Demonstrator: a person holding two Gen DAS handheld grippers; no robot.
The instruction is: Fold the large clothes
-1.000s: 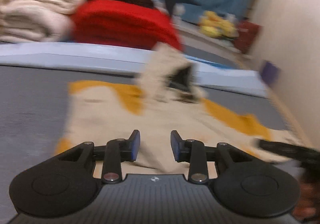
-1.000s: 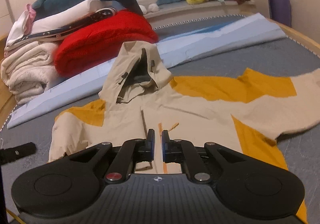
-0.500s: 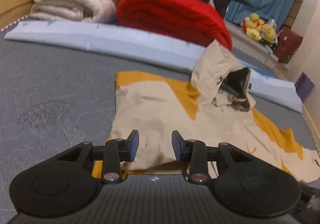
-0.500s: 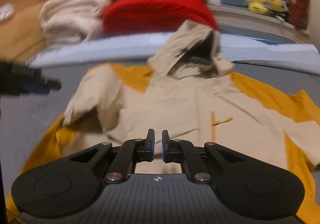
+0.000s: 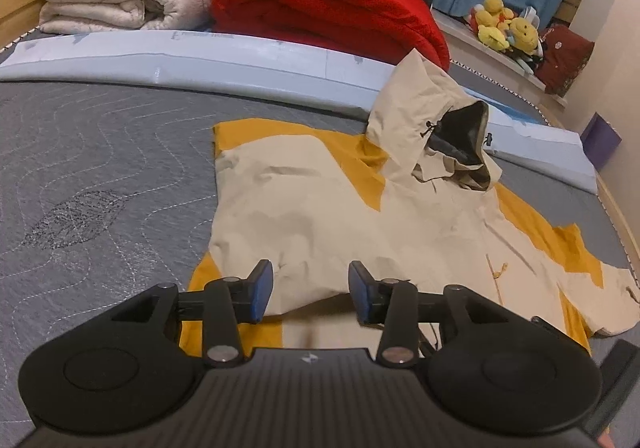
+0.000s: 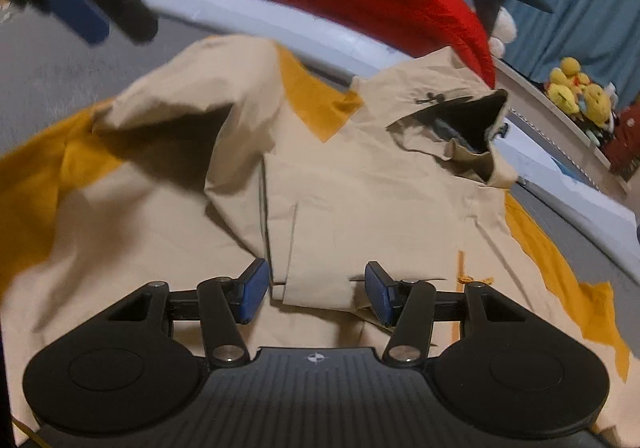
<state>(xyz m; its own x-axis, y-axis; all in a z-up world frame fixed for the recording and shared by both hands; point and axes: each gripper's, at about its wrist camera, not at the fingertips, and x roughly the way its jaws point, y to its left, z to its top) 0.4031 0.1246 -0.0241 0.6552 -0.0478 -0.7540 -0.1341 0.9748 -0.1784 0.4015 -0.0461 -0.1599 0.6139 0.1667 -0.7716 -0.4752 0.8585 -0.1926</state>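
Already the left gripper [image 5: 310, 294] hovers with jaws wide and empty over the folded-in sleeve [image 5: 288, 224] of the beige-and-yellow jacket [image 5: 400, 216], which lies spread on the grey mattress [image 5: 100, 176]. Further right, the right gripper [image 6: 317, 292] also gapes empty above the sleeve's cuff [image 6: 320, 276]. Unpinned, that slippery sleeve could spring back open, and the upright hood [image 6: 452, 120] could bunch the next fold.

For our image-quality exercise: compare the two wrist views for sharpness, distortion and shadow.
Left wrist view: sharp, with fisheye bending of the pale blue mat; the jacket is evenly lit. Right wrist view: softer, motion-blurred toward the edges; the left gripper smears at top left, and a dark shadow lies under the folded sleeve.
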